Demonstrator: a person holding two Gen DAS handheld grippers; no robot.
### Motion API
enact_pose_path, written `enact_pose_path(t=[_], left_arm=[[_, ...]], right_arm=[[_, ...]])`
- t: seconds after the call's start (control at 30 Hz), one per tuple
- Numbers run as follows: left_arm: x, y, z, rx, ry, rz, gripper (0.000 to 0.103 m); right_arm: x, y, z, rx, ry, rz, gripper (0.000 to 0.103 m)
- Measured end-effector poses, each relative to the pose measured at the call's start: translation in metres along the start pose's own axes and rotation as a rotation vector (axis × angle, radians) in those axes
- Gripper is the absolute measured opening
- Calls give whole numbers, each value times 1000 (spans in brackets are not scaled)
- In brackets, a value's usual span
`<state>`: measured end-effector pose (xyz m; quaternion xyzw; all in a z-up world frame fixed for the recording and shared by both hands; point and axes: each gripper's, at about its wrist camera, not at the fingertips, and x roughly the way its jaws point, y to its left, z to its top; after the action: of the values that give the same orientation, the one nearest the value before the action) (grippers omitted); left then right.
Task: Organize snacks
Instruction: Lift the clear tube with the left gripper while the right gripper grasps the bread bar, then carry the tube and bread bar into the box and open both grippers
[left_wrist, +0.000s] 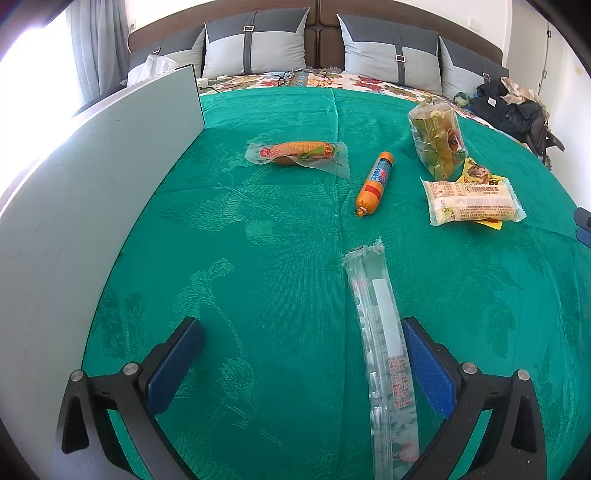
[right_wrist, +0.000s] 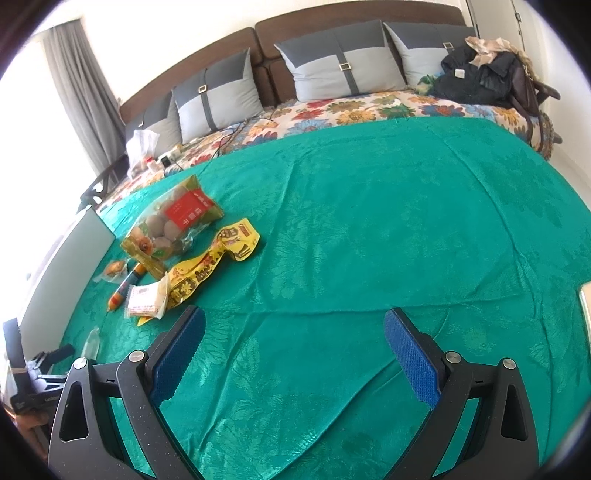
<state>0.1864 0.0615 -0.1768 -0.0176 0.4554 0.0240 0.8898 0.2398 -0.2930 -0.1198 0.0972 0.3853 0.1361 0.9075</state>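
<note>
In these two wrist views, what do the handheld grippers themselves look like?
Both look alike. The left gripper and the right gripper each have two black angular fingers with triangular cut-outs and round silver pivot pins. The inner faces carry blue pads with a fine dotted texture. No cables, markings, sleeves or hands show.

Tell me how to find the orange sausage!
Look at the green cloth on the bed. Near its middle, between the corn packet and the pale cake packet, lies the sausage. It alone is a plain orange tube with a blue label.
</note>
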Motion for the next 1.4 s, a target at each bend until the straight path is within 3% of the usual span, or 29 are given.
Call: enact_pose_path(t=[0.3, 0.4, 0.5, 0.57, 0.67, 0.73, 0.9, 1.13, 1.2, 1.3, 1.37, 1.4], left_arm=[[0, 0, 0, 0, 0, -1, 103], [0, 0, 0, 0, 0, 0, 103], [0, 0, 0, 0, 0, 0, 103], [0, 0, 0, 0, 0, -1, 103], [0, 0, 0, 0, 0, -1, 103], [0, 0, 0, 0, 0, -1, 103], [0, 0, 1, 0, 0, -1, 103], [-1, 0, 1, 1, 0, 1, 103], [0, 0, 1, 1, 0, 1, 103], [-1, 0, 1, 1, 0, 1, 103], [0, -1, 1, 2, 11, 4, 103], [-1, -3, 3, 0, 39, 1, 103]], right_arm=[[17, 75, -8, -202, 61, 163, 99], [30, 125, 13, -397, 78, 161, 99], [61, 174, 21, -642, 167, 121, 98], [87, 186, 19, -698, 277, 104, 97], [105, 178, 10, -657, 388, 101, 89], [96, 169, 3, -638, 376, 68, 21], [48, 126, -15, -384, 395, 105, 19], [-8, 39, -76, 175, 404, 294, 19], [-6, 31, -80, 179, 422, 303, 19], [-5, 43, -72, 57, 402, 268, 24], [-5, 56, -70, -34, 375, 211, 31], [-6, 63, -71, -73, 366, 193, 42]])
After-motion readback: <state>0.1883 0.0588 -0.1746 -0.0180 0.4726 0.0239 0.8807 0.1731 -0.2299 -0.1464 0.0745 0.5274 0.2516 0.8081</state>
